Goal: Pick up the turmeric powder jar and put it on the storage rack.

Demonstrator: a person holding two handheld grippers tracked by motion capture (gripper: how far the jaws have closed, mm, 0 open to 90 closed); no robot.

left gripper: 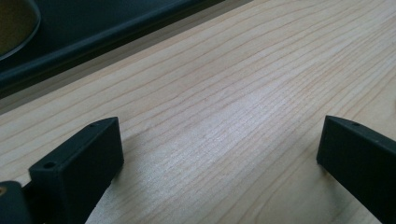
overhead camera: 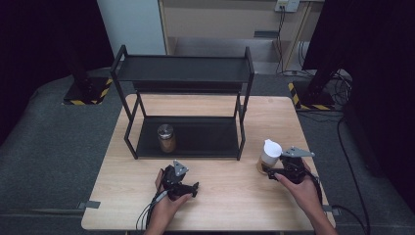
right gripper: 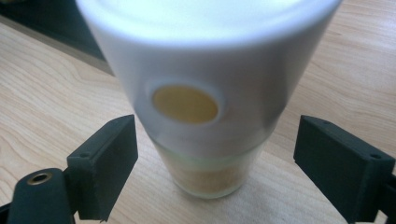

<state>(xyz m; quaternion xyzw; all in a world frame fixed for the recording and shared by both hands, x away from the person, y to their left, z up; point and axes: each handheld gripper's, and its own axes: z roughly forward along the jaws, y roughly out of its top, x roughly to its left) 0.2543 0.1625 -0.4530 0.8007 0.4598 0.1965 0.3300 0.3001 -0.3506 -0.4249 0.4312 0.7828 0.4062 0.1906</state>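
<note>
A glass jar with a white lid [overhead camera: 268,155] and brownish grains inside stands on the wooden table [overhead camera: 225,196] at the right. My right gripper [overhead camera: 270,172] is level with it, one jaw on each side. In the right gripper view the jar [right gripper: 205,93] stands between the jaws with a gap on both sides, so the right gripper [right gripper: 217,140] is open. My left gripper [overhead camera: 190,188] rests low over the table's front middle. Its jaws are wide apart over bare wood in the left gripper view [left gripper: 219,140], holding nothing.
A black two-tier metal rack [overhead camera: 186,68] stands at the back of the table. On its lower shelf sits a metal-lidded jar [overhead camera: 166,138] of brown contents. The rack's front edge [left gripper: 93,42] runs just ahead of the left gripper. Cables trail off the front edge.
</note>
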